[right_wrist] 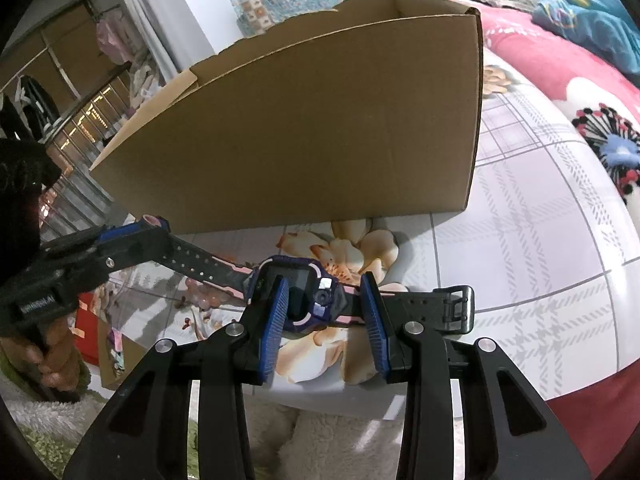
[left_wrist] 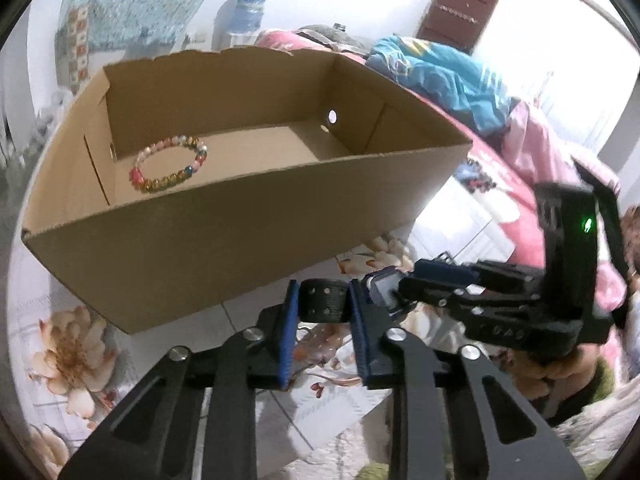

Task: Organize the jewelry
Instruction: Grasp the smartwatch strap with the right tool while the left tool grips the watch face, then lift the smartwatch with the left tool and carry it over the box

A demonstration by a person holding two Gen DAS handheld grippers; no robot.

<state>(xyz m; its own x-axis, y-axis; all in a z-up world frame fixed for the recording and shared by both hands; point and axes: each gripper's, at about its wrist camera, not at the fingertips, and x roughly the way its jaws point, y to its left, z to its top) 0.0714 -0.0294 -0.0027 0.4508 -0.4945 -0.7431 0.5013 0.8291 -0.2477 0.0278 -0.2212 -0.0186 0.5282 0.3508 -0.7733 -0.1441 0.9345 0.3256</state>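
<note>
Left wrist view: left gripper (left_wrist: pixel 324 312) clamped on the perforated end of the watch (left_wrist: pixel 386 288) strap, right gripper (left_wrist: pixel 400 292) reaching in from the right. Beaded bracelet (left_wrist: pixel 168 164) lying flat inside the cardboard box (left_wrist: pixel 224 232). Right wrist view: right gripper (right_wrist: pixel 326 312) closed around the watch (right_wrist: pixel 304 296) body, above the floral bedsheet (right_wrist: pixel 520 248), just before the box (right_wrist: pixel 320 128).

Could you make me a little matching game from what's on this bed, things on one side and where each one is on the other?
Things:
1. beaded bracelet
2. watch
3. cardboard box
4. blue blanket

Places:
A. held between the two grippers
B. standing open on the bedsheet
C. bunched up behind the box
D. lying on the box floor

Pairs: 1-D, 2-A, 3-B, 4-C
</note>
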